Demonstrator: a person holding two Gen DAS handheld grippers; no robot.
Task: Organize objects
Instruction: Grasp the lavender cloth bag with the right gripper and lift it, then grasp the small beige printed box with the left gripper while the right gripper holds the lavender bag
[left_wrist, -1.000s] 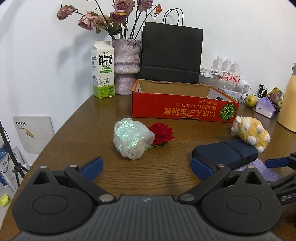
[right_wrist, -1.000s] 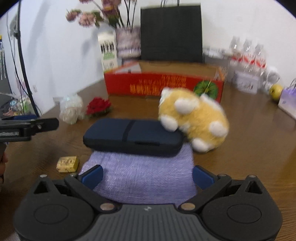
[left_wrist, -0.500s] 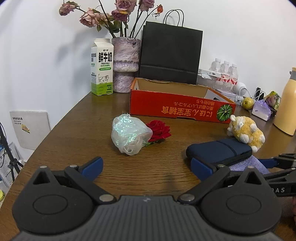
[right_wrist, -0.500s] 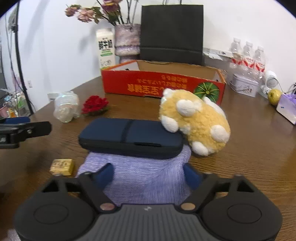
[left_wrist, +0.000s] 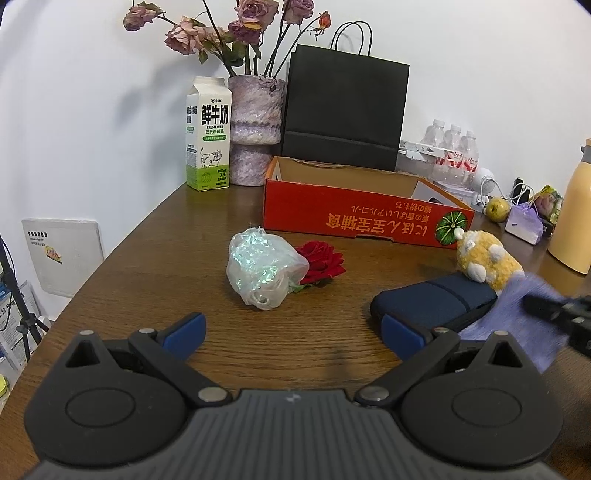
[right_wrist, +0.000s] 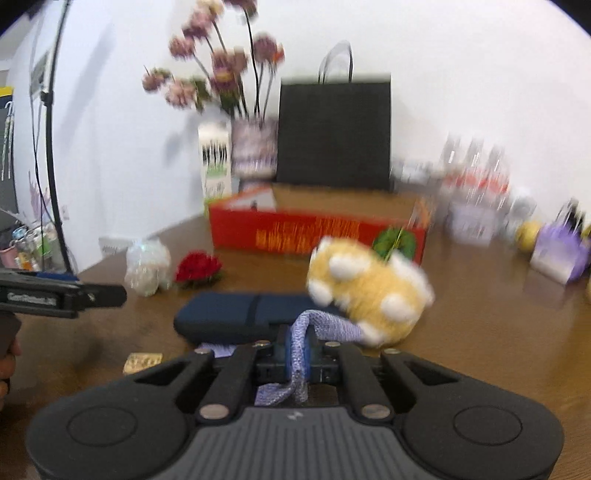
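My right gripper (right_wrist: 297, 354) is shut on the purple cloth (right_wrist: 325, 325) and lifts its near edge; the cloth also shows in the left wrist view (left_wrist: 517, 306). A navy case (right_wrist: 236, 314) and a yellow plush toy (right_wrist: 365, 284) lie on the cloth's far part. A red rose (left_wrist: 319, 262) and a crumpled clear bag (left_wrist: 262, 269) lie mid-table. My left gripper (left_wrist: 291, 332) is open and empty, low over the table's near side. The red cardboard box (left_wrist: 362, 218) stands open behind.
A milk carton (left_wrist: 208, 133), a vase of dried roses (left_wrist: 255, 129) and a black paper bag (left_wrist: 345, 110) stand at the back. Water bottles (left_wrist: 452, 147), a yellow flask (left_wrist: 576, 214) and an apple (left_wrist: 496, 208) are at the right. A small gold block (right_wrist: 142, 362) lies near the cloth.
My right gripper closed on the purple cloth's near edge and raised it; the cloth now bunches between the jaws. The left gripper stayed open and drew back slightly.
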